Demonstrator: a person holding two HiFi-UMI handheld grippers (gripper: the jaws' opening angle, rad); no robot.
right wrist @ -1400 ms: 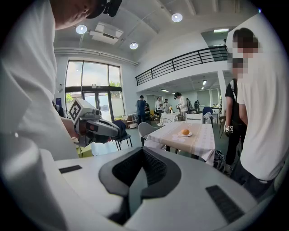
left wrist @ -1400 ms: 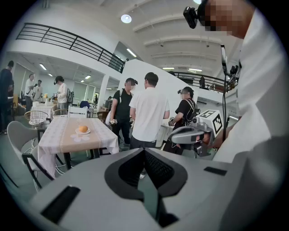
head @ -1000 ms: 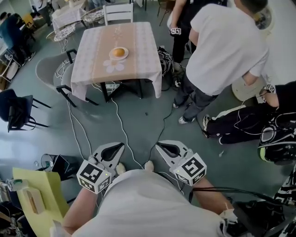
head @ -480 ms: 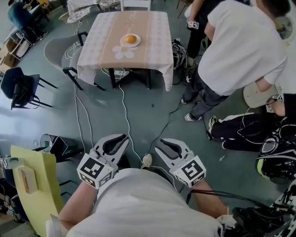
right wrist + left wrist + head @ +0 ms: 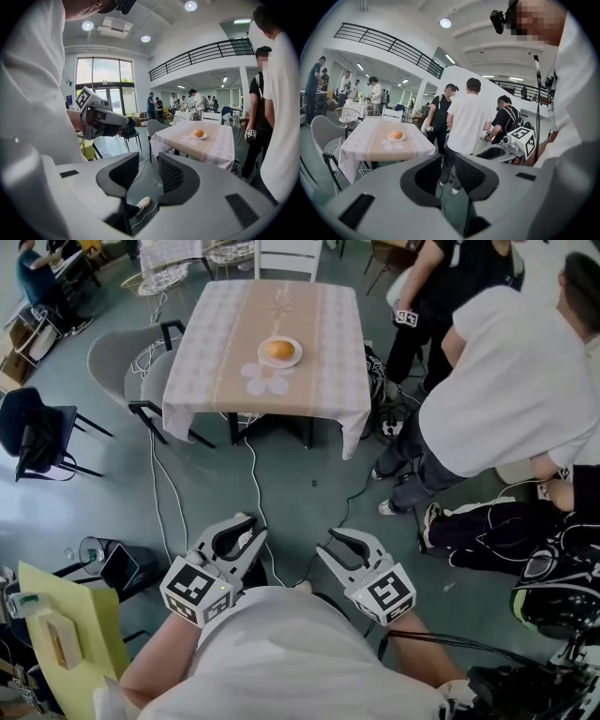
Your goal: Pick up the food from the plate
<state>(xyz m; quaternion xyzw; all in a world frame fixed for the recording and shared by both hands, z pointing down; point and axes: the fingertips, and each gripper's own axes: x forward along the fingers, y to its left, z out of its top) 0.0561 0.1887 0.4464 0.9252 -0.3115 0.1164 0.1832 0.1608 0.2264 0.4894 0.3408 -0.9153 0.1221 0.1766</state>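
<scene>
An orange bun [image 5: 280, 349] lies on a small white plate [image 5: 292, 359] on a cloth-covered table [image 5: 216, 362], far ahead across the floor. The left gripper view also shows the bun [image 5: 396, 135] and plate [image 5: 396, 139], and so does the right gripper view, with its bun [image 5: 199, 133] and plate [image 5: 199, 137]. My left gripper [image 5: 249, 527] [image 5: 447, 174] is held close to my body, its jaws a little apart with nothing between them. My right gripper [image 5: 325, 545] [image 5: 149, 176] is beside it, its jaws opening and empty.
A person in a white shirt [image 5: 506, 390] and another in black [image 5: 450, 277] stand right of the table. Grey chairs [image 5: 122, 367] stand at its left, a white chair [image 5: 286, 259] behind it. Cables [image 5: 251, 493] run across the floor. A yellow folder [image 5: 66, 634] is at my lower left.
The table and bun have shifted down and right in the head view and look nearer. The right gripper's jaws have parted. Both grippers stay by my body.
</scene>
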